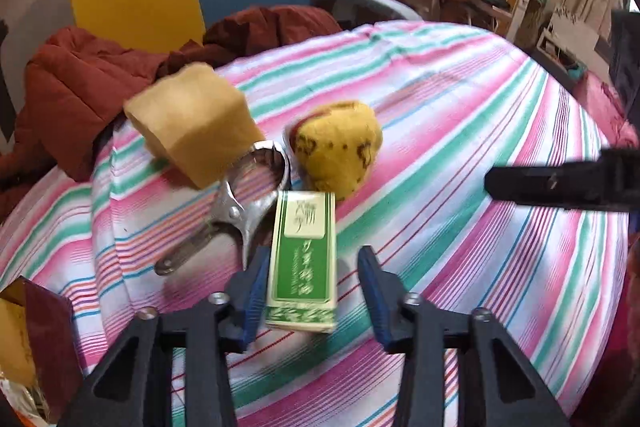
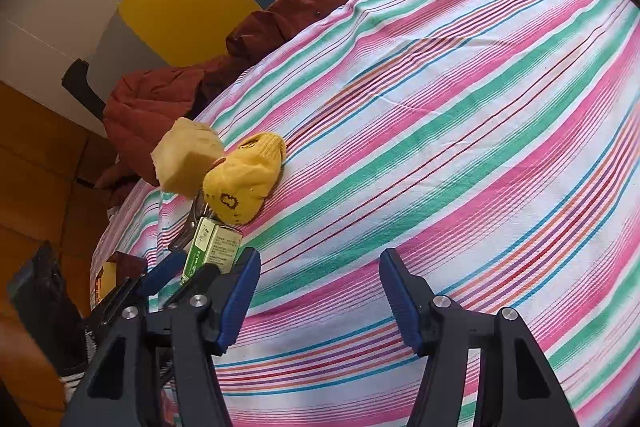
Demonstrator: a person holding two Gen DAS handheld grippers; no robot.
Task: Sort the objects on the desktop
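Left tool (image 1: 312, 279) stands with its blue pads on either side of the green box (image 1: 303, 259); the left pad touches the box's side, while a visible gap remains on the right, so the box is bracketed but not clamped, and the tool counts as open. Right tool (image 2: 318, 287) is open and empty over bare striped cloth (image 2: 440, 147), with the box at its 10 o'clock. The box lies flat on the cloth-covered worktop, its far end close to the yellow knitted piece (image 1: 338, 147) at 12 o'clock and the metal clamp (image 1: 240, 203) at 11 o'clock; a tan sponge block (image 1: 192, 119) sits over the clamp's far end. Risks, as judged: a one-sided closure could skew the box and push it into the clamp; the light carton may crush or slip under an off-centre squeeze; the loose cloth may ruck and drag with it; lifting close to the knitted piece could snag or roll it
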